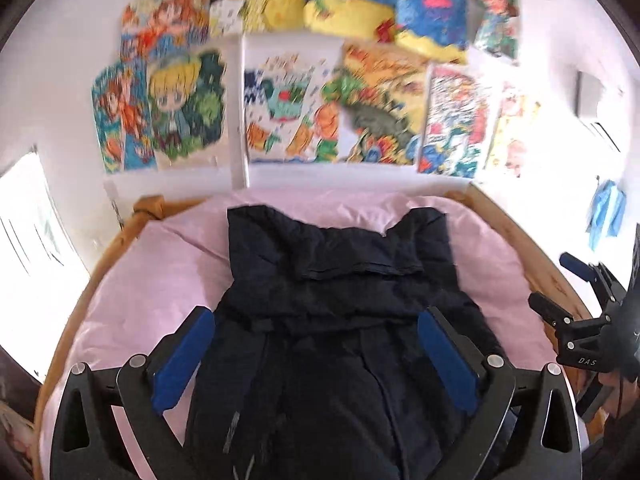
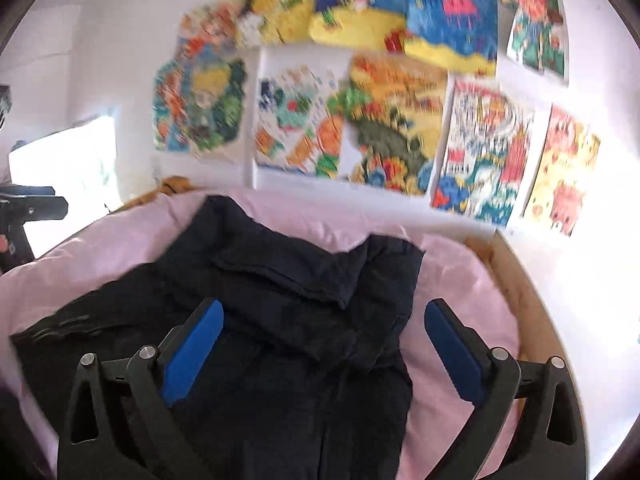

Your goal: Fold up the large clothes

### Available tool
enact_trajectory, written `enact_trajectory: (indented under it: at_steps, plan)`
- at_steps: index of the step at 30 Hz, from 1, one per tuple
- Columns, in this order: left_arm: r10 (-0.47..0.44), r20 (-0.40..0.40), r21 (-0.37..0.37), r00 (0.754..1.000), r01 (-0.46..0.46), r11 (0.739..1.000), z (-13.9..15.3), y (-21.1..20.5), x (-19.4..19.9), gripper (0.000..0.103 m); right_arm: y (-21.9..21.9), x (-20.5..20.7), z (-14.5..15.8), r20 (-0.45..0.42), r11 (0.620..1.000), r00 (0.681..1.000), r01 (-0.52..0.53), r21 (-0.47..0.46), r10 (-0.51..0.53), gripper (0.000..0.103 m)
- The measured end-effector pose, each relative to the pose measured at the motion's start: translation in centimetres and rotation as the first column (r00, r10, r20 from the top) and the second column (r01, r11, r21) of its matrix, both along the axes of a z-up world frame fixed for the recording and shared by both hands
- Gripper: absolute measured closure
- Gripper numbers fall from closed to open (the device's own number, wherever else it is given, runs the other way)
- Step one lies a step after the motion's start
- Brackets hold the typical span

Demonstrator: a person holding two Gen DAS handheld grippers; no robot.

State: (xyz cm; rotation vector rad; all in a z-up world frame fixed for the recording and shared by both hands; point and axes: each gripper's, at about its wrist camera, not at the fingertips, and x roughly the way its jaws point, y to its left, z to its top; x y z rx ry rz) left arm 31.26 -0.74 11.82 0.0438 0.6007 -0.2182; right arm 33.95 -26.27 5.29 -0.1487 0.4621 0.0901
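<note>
Navy padded jacket is lying soft and bulky ahead of both released tongs.
We are judging its hem corners, nearest the left tongs and right tongs, the surest hold.

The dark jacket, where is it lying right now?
The jacket lies spread on the pink sheet, central in both views, below the wall drawings.

Left claw and right claw both gape wide, gripping nothing.
</note>
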Motion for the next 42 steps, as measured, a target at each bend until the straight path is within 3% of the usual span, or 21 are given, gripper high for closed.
enact_trajectory:
  at_steps: [5, 12, 18, 21, 24, 26, 28, 29, 32, 35, 39, 42]
  plan:
    - [-0.041, 0.079, 0.048, 0.996, 0.037, 0.998, 1.3, -0.5, -5.6, 0.000, 0.9, -6.4, 2.2, 0.036, 0.996, 0.998, -0.047, -0.071, 0.050, 0.002]
    - [-0.145, 0.067, 0.052, 0.987, 0.141, 0.989, 0.0, 0.2, -10.2, 0.000, 2.7, -14.6, 3.2, 0.083, 0.985, 0.988, -0.122, -0.125, 0.133, 0.002]
    - [-0.145, 0.021, 0.082, 0.989, 0.143, 0.986, -3.7, 1.4, -11.2, 0.000, 5.8, -18.4, -0.4, 0.029, 0.939, 0.975, -0.203, -0.276, 0.219, 0.002]
    - [-0.192, 0.017, 0.089, 0.981, 0.190, 0.978, -5.8, 1.7, -11.5, 0.000, 7.3, -19.4, -2.1, -0.005, 0.913, 0.967, -0.241, -0.329, 0.254, 0.002]
    - [-0.268, -0.007, 0.013, 0.963, 0.269, 0.963, -8.3, 2.2, -11.9, 0.000, 8.2, -19.9, -3.5, -0.031, 0.901, 0.964, -0.259, -0.349, 0.266, 0.002]
    - [-0.278, -0.079, -0.054, 0.957, 0.274, 0.960, -9.8, 2.0, -11.7, 0.000, 8.3, -19.9, -4.6, -0.054, 0.899, 0.963, -0.265, -0.350, 0.263, 0.002]
    - [-0.316, -0.124, -0.049, 0.941, 0.312, 0.949, -10.5, 1.3, -11.8, 0.000, 8.1, -19.5, -5.9, -0.093, 0.897, 0.962, -0.273, -0.347, 0.257, 0.002]
    - [-0.344, -0.123, 0.004, 0.931, 0.347, 0.938, -11.1, 0.6, -12.1, 0.000, 8.0, -19.2, -6.7, -0.118, 0.898, 0.962, -0.274, -0.345, 0.248, 0.002]
    - [-0.326, -0.128, 0.201, 0.937, 0.346, 0.917, -12.8, -1.2, -13.1, 0.000, 7.6, -18.3, -9.0, -0.193, 0.903, 0.956, -0.275, -0.330, 0.220, 0.002]
    - [-0.342, -0.173, 0.348, 0.924, 0.382, 0.856, -15.1, -3.1, -13.9, 0.000, 7.6, -17.4, -11.3, -0.285, 0.911, 0.939, -0.280, -0.302, 0.194, 0.002]
    - [-0.354, -0.257, 0.483, 0.899, 0.437, 0.759, -17.9, -5.4, -14.5, 0.000, 7.9, -16.3, -14.2, -0.364, 0.904, 0.921, -0.267, -0.335, 0.137, 0.002]
    - [-0.341, -0.265, 0.537, 0.902, 0.432, 0.724, -18.9, -6.2, -14.7, 0.000, 8.6, -15.6, -15.3, -0.372, 0.873, 0.925, -0.246, -0.422, 0.080, 0.002]
